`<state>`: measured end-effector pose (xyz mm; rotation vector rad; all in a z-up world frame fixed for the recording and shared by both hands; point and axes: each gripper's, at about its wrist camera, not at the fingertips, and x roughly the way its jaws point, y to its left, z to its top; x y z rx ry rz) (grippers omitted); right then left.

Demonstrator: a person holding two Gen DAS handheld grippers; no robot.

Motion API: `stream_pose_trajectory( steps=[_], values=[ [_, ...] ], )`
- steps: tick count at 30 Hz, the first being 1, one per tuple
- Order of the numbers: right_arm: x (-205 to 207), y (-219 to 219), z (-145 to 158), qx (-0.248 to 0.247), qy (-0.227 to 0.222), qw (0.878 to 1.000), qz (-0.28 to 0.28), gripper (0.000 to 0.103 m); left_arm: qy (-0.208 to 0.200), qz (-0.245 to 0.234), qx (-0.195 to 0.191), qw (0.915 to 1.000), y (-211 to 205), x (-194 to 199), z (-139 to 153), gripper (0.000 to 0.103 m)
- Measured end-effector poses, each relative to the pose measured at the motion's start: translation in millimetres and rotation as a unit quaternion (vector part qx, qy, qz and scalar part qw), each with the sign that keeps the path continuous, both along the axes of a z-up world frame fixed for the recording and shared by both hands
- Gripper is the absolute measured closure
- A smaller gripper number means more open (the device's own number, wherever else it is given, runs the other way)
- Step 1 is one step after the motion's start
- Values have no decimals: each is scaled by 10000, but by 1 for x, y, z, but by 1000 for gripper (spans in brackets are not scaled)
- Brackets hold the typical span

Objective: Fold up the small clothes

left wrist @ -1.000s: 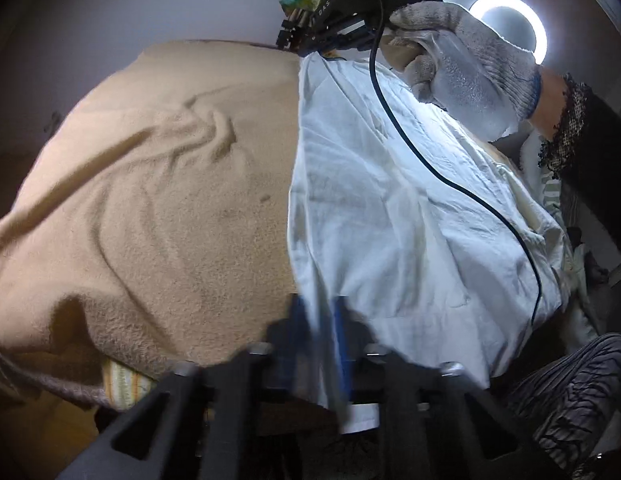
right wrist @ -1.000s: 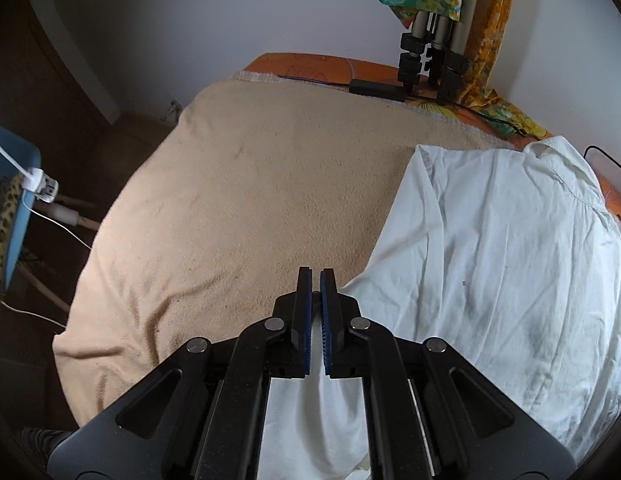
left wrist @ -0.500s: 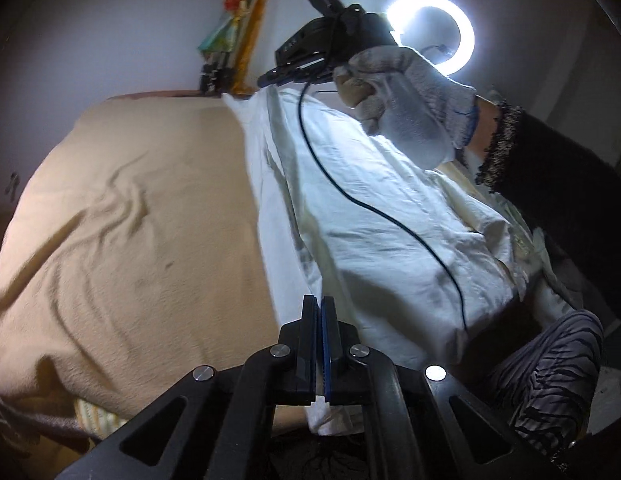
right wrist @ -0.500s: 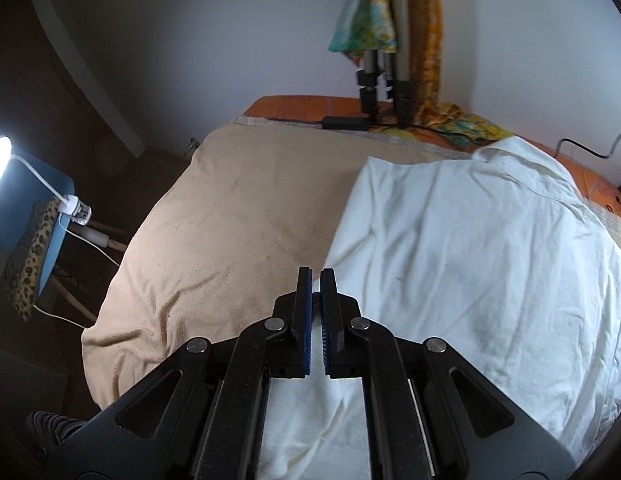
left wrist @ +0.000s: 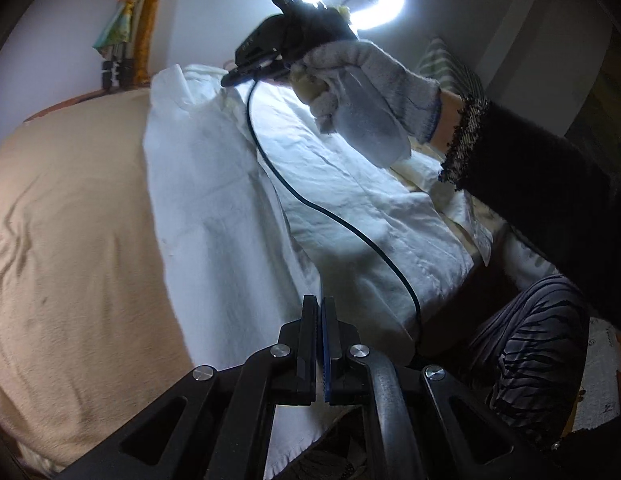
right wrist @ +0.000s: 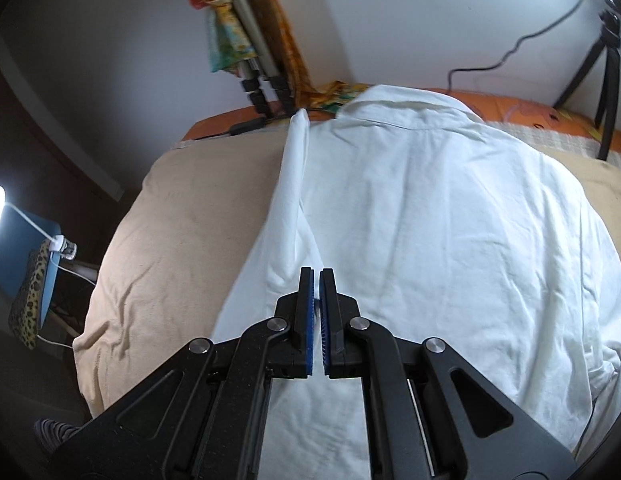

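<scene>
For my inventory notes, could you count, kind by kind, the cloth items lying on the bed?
White cotton collared shirt: 1
Beige fleece blanket: 1
Orange patterned bed sheet: 1
Total: 3

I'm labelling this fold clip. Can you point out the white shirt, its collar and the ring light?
white shirt (right wrist: 450,220): right wrist view, middle of its back panel.
collar (right wrist: 394,114): right wrist view, the folded band at the far edge.
ring light (left wrist: 394,0): left wrist view, its glowing right rim.
</scene>
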<state>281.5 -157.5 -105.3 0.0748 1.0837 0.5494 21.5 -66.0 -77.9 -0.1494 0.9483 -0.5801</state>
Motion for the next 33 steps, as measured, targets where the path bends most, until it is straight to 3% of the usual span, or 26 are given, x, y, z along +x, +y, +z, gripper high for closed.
stream_pose_trajectory(
  steps=[6,8,9,15,19,24,30,33],
  values=[
    [5,-11,-10,28,19,10000,-7,101,189,-167,-80,9997,-21,7,-13,101],
    [2,-16,-6,118,8,9999,-2,101,265,-243,-126,9993,-23,7,-14,79],
    [0,-18,-4,115,-34,9999,-4,101,313,-276,-206,9989,-23,6,-14,78],
    [-27,-42,22,475,-7,9989,-30,97,52,-385,-374,9985,-10,-24,4,78],
    [-66,-52,45,618,-188,9977,206,97,-249,53,-223,9994,17,-37,16,79],
    [-113,-68,73,850,-478,9949,252,97,-237,644,-35,9976,39,-4,17,83],
    [-157,-91,92,1113,-686,9914,102,97,-213,588,438,9971,23,44,-5,85],
    [-168,-98,93,1086,-710,9915,61,97,-101,378,700,9968,10,51,-23,85]
  ],
)
